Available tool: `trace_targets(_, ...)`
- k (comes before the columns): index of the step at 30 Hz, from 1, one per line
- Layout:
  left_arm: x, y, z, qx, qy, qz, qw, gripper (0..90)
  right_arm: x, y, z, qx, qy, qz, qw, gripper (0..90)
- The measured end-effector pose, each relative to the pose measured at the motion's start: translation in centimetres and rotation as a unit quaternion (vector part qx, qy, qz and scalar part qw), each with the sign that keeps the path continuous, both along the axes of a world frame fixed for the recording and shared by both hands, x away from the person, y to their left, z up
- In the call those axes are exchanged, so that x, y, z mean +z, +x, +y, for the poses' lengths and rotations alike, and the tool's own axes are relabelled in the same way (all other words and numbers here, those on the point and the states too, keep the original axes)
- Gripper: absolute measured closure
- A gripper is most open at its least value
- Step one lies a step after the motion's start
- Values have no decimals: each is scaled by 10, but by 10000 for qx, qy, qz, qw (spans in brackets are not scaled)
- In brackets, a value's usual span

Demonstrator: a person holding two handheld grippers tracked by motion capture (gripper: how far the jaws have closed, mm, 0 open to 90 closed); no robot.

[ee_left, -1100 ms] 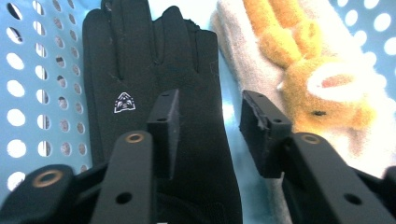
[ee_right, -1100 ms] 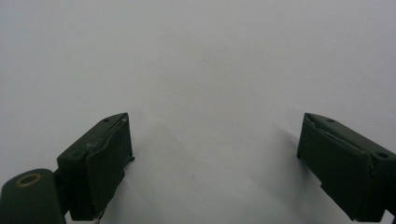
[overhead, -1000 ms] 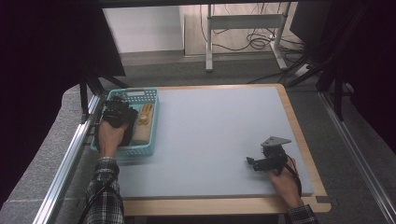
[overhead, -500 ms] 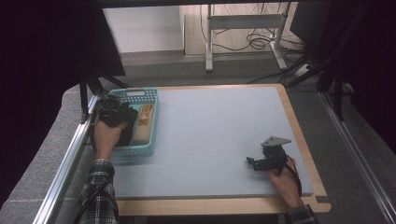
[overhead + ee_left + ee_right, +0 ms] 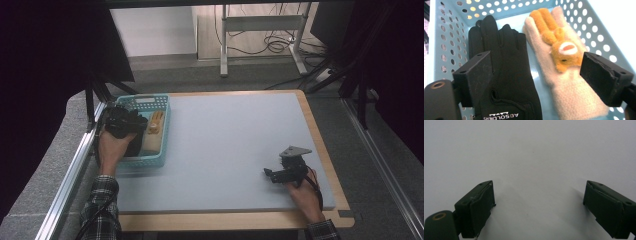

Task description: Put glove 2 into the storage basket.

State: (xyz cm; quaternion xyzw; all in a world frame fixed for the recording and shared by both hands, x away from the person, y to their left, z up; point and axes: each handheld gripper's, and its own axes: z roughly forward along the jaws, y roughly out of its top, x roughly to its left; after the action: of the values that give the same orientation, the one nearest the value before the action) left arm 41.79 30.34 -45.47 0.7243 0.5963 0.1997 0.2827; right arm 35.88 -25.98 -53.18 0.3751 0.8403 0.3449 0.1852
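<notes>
Left gripper (image 5: pixel 121 122) at 9 o'clock of high view, held in left hand (image 5: pixel 111 149), plaid-sleeved forearm entering from 7 o'clock. Jaws just been opening, now spread wide, nothing pinched between pads. Right gripper (image 5: pixel 286 170) at 4 o'clock, gripped by right hand (image 5: pixel 302 192), pointing toward 9 o'clock. Jaws wide apart, nothing between them.

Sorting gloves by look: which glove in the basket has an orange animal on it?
The cream fleece glove, lying beside the plain black glove.
</notes>
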Motion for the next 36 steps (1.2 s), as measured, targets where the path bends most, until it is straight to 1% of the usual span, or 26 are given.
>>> trace_targets(2,1,-3,-1,-31,-50,-41,10000,102,0,0,0,0,0,0,10000,98)
trace_targets(4,2,-4,-1,-63,-33,-65,10000,95,0,0,0,0,-1,-1,10000,98)
trace_targets(5,3,-7,-2,-87,-79,-105,9999,92,0,0,0,0,0,-1,10000,98)
trace_targets(9,5,-12,-3,-157,-106,-168,9997,84,0,0,0,0,0,-1,10000,98)
trace_targets(14,7,-18,-5,-239,-103,-197,9995,72,0,0,0,-1,-1,0,10000,98)
trace_targets(20,7,-23,-6,-336,-233,-216,9989,50,0,0,0,-1,-2,0,10000,98)
trace_targets(23,6,-24,-7,-361,-259,-225,9988,44,0,0,0,0,-1,0,10000,98)
trace_targets(27,7,-29,-11,-446,-340,-279,9980,35,0,0,0,0,-2,0,10000,98)
trace_targets(30,7,-31,-14,-487,-357,-299,9977,31,0,0,0,0,-2,-1,10000,98)
trace_targets(34,7,-35,-20,-565,-313,-315,9974,24,0,0,0,0,-2,0,10000,98)
trace_targets(36,7,-38,-24,-642,-309,-338,9969,20,0,0,0,-1,-1,2,10000,98)
